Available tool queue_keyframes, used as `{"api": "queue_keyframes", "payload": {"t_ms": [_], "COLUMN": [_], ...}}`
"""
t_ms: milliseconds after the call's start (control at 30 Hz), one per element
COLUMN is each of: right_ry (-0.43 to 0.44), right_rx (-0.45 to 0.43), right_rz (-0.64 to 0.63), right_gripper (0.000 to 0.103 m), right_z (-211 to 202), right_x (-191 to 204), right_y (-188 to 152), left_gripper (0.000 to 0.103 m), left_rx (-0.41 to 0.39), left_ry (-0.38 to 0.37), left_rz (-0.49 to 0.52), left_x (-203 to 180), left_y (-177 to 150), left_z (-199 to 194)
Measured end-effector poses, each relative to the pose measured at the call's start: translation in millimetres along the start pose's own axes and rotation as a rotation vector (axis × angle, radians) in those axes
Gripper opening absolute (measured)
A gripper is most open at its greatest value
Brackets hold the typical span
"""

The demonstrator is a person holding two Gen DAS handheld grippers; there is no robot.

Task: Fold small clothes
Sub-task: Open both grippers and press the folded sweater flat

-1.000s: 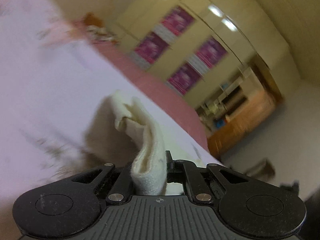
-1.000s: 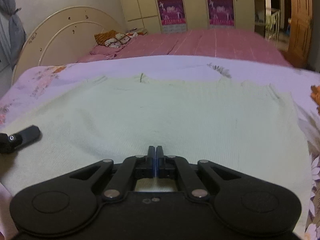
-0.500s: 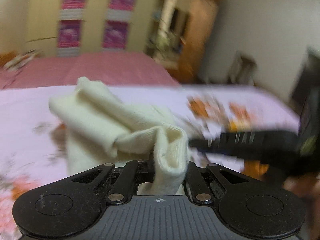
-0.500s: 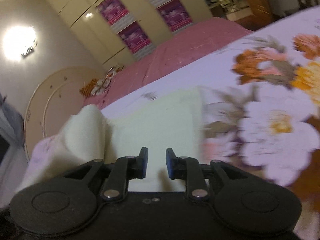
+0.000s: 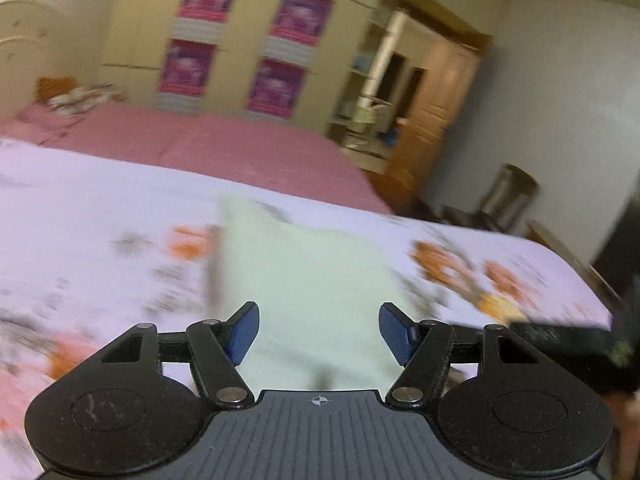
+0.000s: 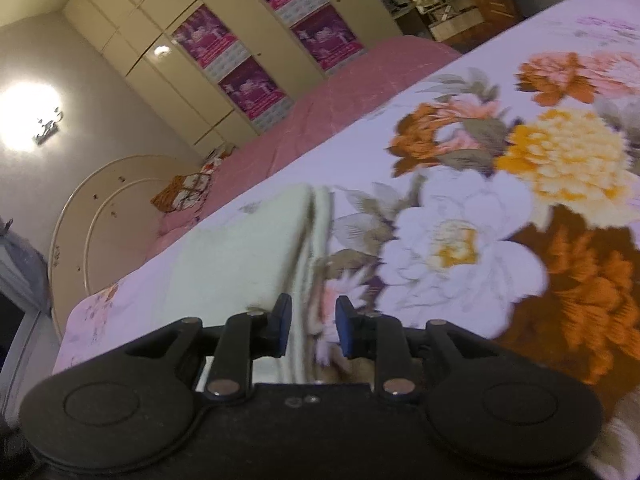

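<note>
A cream knitted garment (image 5: 304,272) lies folded flat on the floral bedsheet (image 5: 100,208). My left gripper (image 5: 318,312) hovers above the garment's near end. Its jaws are opening wide and nothing is between the blue pads (image 5: 242,334). In the right wrist view the same garment (image 6: 240,252) lies ahead and to the left, its folded right edge running under my right gripper (image 6: 313,304). The right jaws are opening a little and press on nothing. The right gripper (image 5: 560,336) also shows as a dark blurred shape at the right of the left wrist view.
The sheet's large orange and white flowers (image 6: 460,248) spread to the right of the garment. A pink bed (image 5: 240,148) with a cream headboard (image 6: 80,216) lies beyond. Wardrobes with purple posters (image 5: 280,52), a wooden door (image 5: 440,100) and a metal bin (image 5: 508,196) stand at the back.
The left gripper let go of the bunched cream cloth and rose; the cloth now lies flat and folded. The right gripper went from shut to slightly open and swung to the garment's right edge.
</note>
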State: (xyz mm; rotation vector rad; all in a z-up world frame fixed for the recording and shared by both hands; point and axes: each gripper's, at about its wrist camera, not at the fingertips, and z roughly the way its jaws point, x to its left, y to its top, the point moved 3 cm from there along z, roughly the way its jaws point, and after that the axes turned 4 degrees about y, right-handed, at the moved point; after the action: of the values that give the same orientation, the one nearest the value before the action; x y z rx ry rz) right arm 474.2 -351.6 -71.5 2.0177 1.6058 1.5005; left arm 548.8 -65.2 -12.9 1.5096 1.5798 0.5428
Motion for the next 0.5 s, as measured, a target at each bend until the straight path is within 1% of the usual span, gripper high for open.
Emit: {"api": "queue_keyframes", "payload": {"t_ms": [100,200,233,300,333,400,433,467,500], "right_ry": [-0.007,-0.034,-0.047,-0.057,-0.058,-0.079,-0.094,-0.103,-0.113], "right_rx": [0.013,-0.013,-0.025,-0.022,-0.004,0.041,0.047,0.043,0.031], "right_rz": [-0.048,-0.096,-0.119,-0.154,-0.167,-0.187,-0.201,-0.229,-0.257], "right_gripper": [0.031,0.032,0.032,0.032,0.032,0.032,0.029,0.025,0.018], "right_z": [18,25,27,35,41,55,59,62,61], "right_x": [14,25,29,34,36,38,39,42,45], "right_y": [-1,0,2,4,5,4,4,3,1], "left_gripper": [0.066,0.066,0.066,0.066,0.066,0.066,0.066,0.066,0.066], "left_rx": [-0.008,0.001,0.006,0.040,0.065,0.089,0.095,0.093,0.080], "left_ry": [0.051,0.077,0.083,0.105,0.108,0.105,0.105,0.104,0.092], "left_rz": [-0.020,-0.036,-0.036,-0.026,-0.018,-0.018,-0.018,-0.020,-0.019], "left_x": [31,56,60,62,60,60,61,49,44], "left_y": [12,11,9,3,-5,-13,-14,-18,-18], "left_z": [7,18,21,42,48,65,66,72,69]}}
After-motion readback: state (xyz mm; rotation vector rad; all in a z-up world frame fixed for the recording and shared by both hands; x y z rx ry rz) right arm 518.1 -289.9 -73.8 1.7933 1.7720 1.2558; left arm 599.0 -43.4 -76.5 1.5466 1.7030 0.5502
